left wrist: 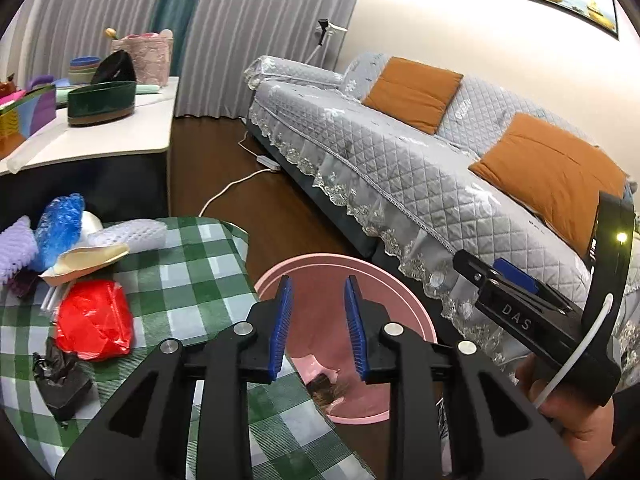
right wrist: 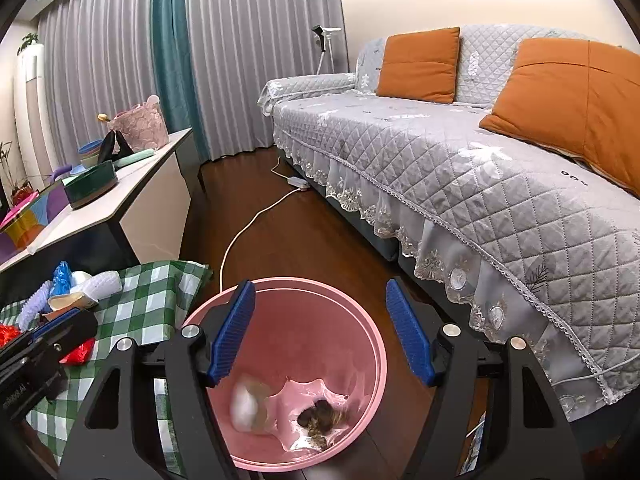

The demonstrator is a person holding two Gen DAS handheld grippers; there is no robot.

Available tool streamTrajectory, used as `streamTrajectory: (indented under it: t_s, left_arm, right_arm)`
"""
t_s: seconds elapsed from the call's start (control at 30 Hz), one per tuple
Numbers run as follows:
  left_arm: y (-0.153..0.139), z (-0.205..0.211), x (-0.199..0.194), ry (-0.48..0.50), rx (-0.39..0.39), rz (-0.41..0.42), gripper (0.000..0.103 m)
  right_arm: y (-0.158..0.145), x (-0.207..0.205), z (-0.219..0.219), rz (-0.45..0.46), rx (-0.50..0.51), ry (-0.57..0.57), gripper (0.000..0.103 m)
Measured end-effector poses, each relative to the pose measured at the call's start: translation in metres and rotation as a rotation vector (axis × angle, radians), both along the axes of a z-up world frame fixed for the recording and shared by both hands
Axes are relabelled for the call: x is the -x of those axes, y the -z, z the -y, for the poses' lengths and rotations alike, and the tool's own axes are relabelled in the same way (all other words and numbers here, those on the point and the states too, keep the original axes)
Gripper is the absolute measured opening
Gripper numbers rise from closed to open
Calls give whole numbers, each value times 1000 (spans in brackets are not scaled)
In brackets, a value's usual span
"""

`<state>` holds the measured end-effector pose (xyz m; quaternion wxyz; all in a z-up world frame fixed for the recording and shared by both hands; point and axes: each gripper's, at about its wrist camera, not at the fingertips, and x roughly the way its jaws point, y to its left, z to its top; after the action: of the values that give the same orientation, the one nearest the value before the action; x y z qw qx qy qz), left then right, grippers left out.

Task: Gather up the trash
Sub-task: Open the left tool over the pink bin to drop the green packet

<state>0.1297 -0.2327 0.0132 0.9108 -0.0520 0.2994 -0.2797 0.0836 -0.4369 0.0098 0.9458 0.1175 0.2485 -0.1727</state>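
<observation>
While hanging above the pink bin (right wrist: 304,360) in the lower middle of the right wrist view, right claw (right wrist: 320,330) spread wide, blue pads (right wrist: 234,334) apart, nothing between them. Left claw (left wrist: 318,328) parted by a narrower gap in the lower middle of its own view, empty too, poised over the bin's rim at the bench edge. Inside the bin: a blurred white and tan piece (right wrist: 248,402) at lower left, a dark brown clump (right wrist: 322,420) on the crumpled pink liner at lower right. More trash at the left of the left wrist view, on the green checked cloth (left wrist: 188,280) covering the bench: a red plastic wad (left wrist: 94,326), a black crumpled bag (left wrist: 60,376), a blue plastic piece (left wrist: 60,228), white foam netting (left wrist: 132,236), a beige scrap (left wrist: 88,260). Dark wood floor (right wrist: 288,240) through the middle, crossed by a white cable (right wrist: 248,224). Grey quilted sofa (right wrist: 460,168) at the right with orange cushions (right wrist: 418,64). Grey curtains (right wrist: 248,40) across the top, a second white bench (right wrist: 132,196) with baskets and bowls at upper left.
</observation>
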Motion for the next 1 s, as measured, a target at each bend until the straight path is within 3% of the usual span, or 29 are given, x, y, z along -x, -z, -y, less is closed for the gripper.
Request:
streamTrajectory:
  t_s: [0.13,0.27,0.4,0.57,0.77,1.0]
  left_arm:
    - [-7,-6,6,-15,-10,20,29]
    - [-17,-18,14,-44,-18,46,43]
    - [-29,-33,24,-79,-25,77,50]
    - [-44,-49,41,-115,-41,135,60]
    - [-56,-73,62,-177,-57,180,71]
    - [-65,-102,79,-251,-67,213,74]
  right_arm:
    - [-8,4,-2,18,-4,-4,68]
    - [-18,7,-8,31,8,-4,68]
    - [-31,15,-19,62,30,-5,68]
    - [-51,30,-30,127,58,10,86]
    - [-68,44,-41,168,77,0,89]
    - [-80,55,-54,188,89,-15,92]
